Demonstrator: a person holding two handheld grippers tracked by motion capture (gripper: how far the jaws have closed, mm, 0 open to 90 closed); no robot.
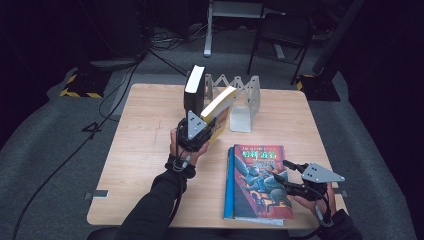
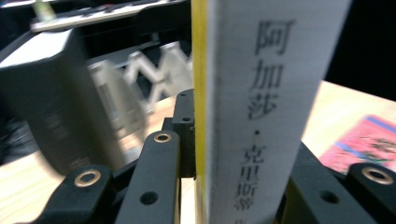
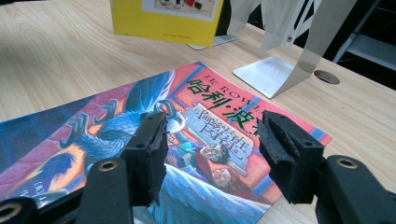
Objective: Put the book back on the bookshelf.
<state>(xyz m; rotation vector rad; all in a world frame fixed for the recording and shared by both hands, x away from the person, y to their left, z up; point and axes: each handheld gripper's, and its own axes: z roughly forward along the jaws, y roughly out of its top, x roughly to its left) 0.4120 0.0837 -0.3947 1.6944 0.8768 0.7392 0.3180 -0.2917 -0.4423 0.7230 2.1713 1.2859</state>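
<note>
A yellow-covered book (image 1: 220, 104) with a white spine (image 2: 261, 102) is held tilted above the table, and my left gripper (image 1: 206, 125) (image 2: 245, 140) is shut on its lower part. It leans close beside a black book (image 1: 194, 89) (image 2: 51, 98) that stands upright by a folding metal rack (image 1: 242, 95) (image 2: 154, 74). A colourful illustrated book (image 1: 257, 182) (image 3: 140, 154) lies flat at the front right. My right gripper (image 1: 282, 170) (image 3: 217, 140) hovers just over its right edge, jaws open, nothing between the pads (image 3: 152, 144).
The wooden table (image 1: 145, 145) has bare room on its left half. The rack's flat metal foot (image 3: 266, 74) rests behind the flat book. Beyond the table are a chair (image 1: 280, 35), cables and dark floor.
</note>
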